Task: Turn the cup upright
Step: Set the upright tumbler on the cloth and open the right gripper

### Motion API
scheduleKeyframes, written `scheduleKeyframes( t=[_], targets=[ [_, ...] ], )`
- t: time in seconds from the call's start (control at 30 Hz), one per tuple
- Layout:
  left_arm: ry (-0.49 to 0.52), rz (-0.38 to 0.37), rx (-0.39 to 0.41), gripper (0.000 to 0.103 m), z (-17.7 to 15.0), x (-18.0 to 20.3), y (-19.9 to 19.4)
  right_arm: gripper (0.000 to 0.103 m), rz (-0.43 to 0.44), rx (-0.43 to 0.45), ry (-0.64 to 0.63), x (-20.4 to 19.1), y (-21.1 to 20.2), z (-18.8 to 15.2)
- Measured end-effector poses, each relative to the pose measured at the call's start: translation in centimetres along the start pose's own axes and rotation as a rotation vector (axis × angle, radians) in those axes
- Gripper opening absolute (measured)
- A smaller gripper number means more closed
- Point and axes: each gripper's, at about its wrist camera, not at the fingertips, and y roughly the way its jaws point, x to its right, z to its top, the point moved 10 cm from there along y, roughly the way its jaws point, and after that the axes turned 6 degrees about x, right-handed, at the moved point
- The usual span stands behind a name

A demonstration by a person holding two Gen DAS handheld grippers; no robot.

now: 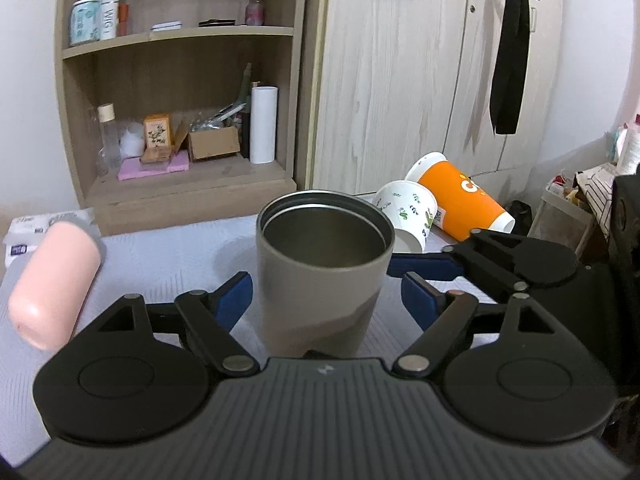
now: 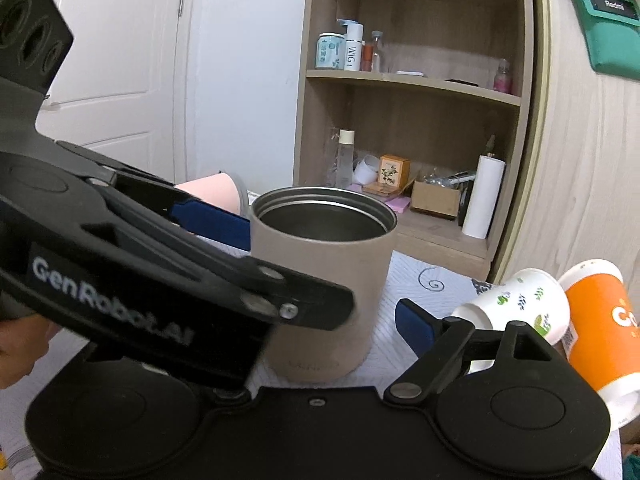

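A beige metal cup (image 1: 322,276) stands upright on the white quilted surface, mouth up; it also shows in the right wrist view (image 2: 326,280). My left gripper (image 1: 326,300) is open, with one blue-padded finger on each side of the cup and a gap at both sides. My right gripper (image 2: 332,312) is open around the same cup. Its right finger (image 2: 414,322) stands clear of the cup. The other gripper hides its left finger. The right gripper's fingers (image 1: 424,268) also show in the left wrist view, beside the cup.
A pink cup (image 1: 54,284) lies on its side at the left. A white leaf-print paper cup (image 1: 404,216) and an orange paper cup (image 1: 460,200) lie tipped behind on the right. A wooden shelf (image 1: 180,80) and a wardrobe (image 1: 400,80) stand behind.
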Motion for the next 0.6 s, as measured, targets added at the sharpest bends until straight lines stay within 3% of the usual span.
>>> scheduleKeyframes(
  t=[0.13,0.6],
  targets=[
    [-0.035,0.009,-0.025,0.081,-0.8,-0.2,-1.3,0.089,-0.019,0.000,0.024,0.1,-1.4,-0.2],
    [-0.053,0.145,0.070,0.081,-0.8,-0.3,-9.0,0.089,-0.151,0.089,0.027,0.1,-8.1,1.3]
  ],
)
